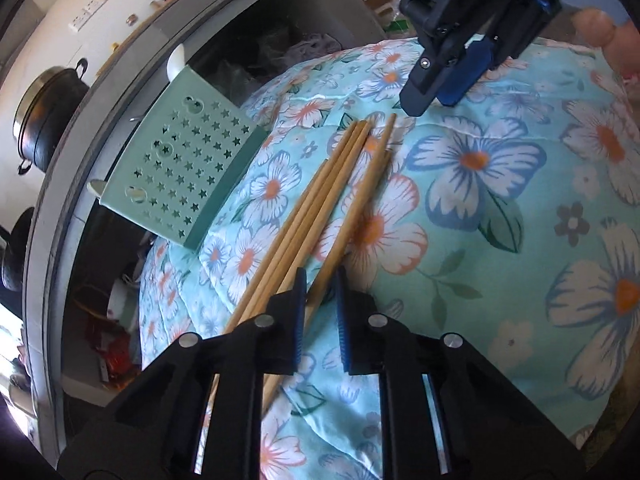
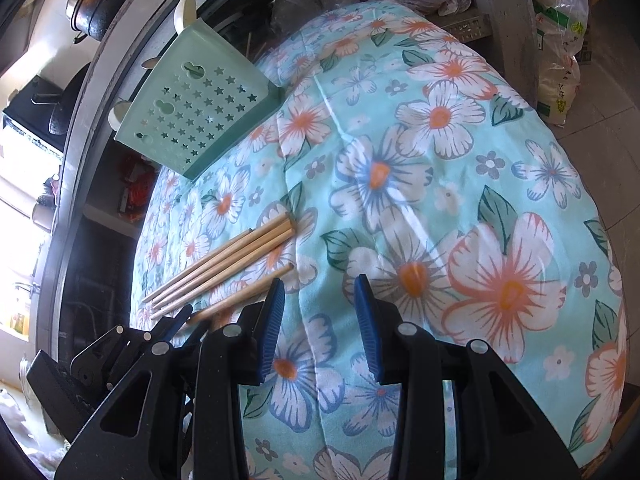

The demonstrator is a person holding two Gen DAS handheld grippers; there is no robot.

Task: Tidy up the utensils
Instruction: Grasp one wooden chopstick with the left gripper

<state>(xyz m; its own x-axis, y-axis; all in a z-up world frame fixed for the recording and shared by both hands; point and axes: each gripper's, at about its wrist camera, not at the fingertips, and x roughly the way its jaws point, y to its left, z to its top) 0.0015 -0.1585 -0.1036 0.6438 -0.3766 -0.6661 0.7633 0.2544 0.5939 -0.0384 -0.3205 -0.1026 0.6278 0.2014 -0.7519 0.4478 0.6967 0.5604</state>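
Note:
Several wooden chopsticks lie side by side on a floral cloth. One chopstick lies a little apart, and my left gripper straddles it with a narrow gap, fingers not clamped. A mint green utensil holder with star holes lies on its side at the cloth's left edge. My right gripper hovers beyond the chopsticks' far ends. In the right wrist view the right gripper is open and empty, with the chopsticks to its left and the holder further back.
The cloth covers a round table with a grey rim. A black pot sits beyond it on the left. Plastic bags stand on the floor at the right. Clutter lies under the table edge.

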